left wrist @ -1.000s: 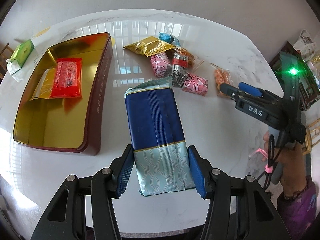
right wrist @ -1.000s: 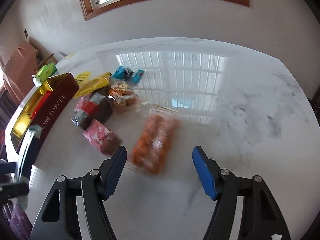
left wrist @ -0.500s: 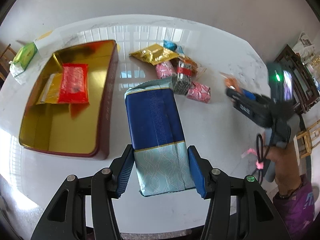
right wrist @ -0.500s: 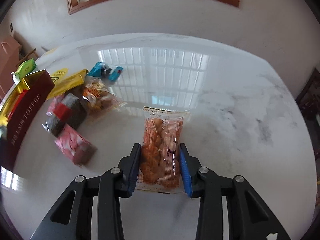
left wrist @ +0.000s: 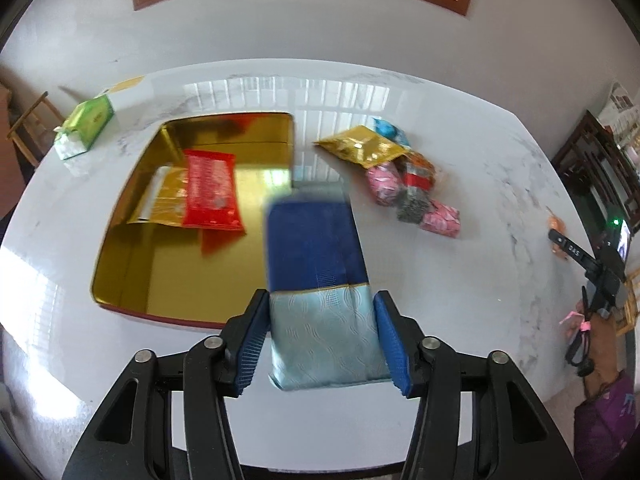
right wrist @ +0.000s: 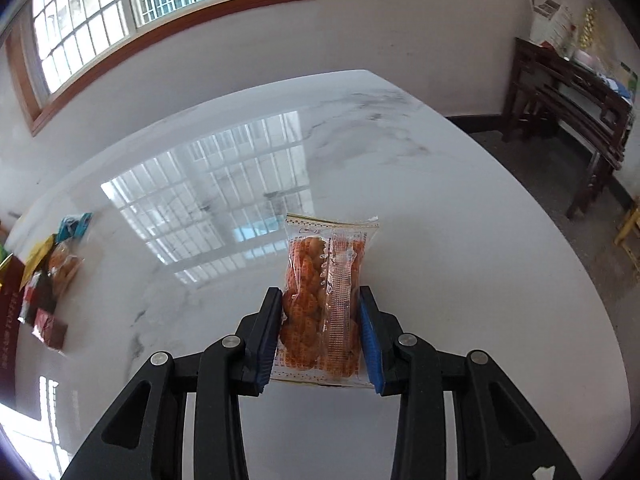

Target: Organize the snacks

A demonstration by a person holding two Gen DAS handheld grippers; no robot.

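The step in hand looks like loading the gold tin (left wrist: 120, 264) with two snacks at once. The left gripper (left wrist: 324, 344) is clamped on the pale end of the blue pack (left wrist: 312, 248), whose dark end hangs over the tin's near right corner. To do this well, the person should carry the pack on until it is fully above the bare gold floor, clear of the red packet (left wrist: 210, 190) and the gold sachet beneath it, lower it flat, and only then part the jaws; letting go now would likely leave it tipping across the rim.

The right gripper (right wrist: 320, 324), whose jaws have just been closing, now pinches the clear bag of orange twists (right wrist: 322, 296) at its lower half. The bag is held up above the bare table, well apart from the tin. The film is thin and the contents brittle, so a light squeeze and a smooth swing toward the tin seem wise, with the left hand out of the way first.

The table (right wrist: 440, 208) is glossy white marble, mirroring the window (right wrist: 140, 0). A loose pile of wrapped snacks (left wrist: 400, 176) waits beside the tin, and a green box (left wrist: 86, 126) sits at the far left edge. Dark wooden furniture (right wrist: 568, 92) stands against the white wall.
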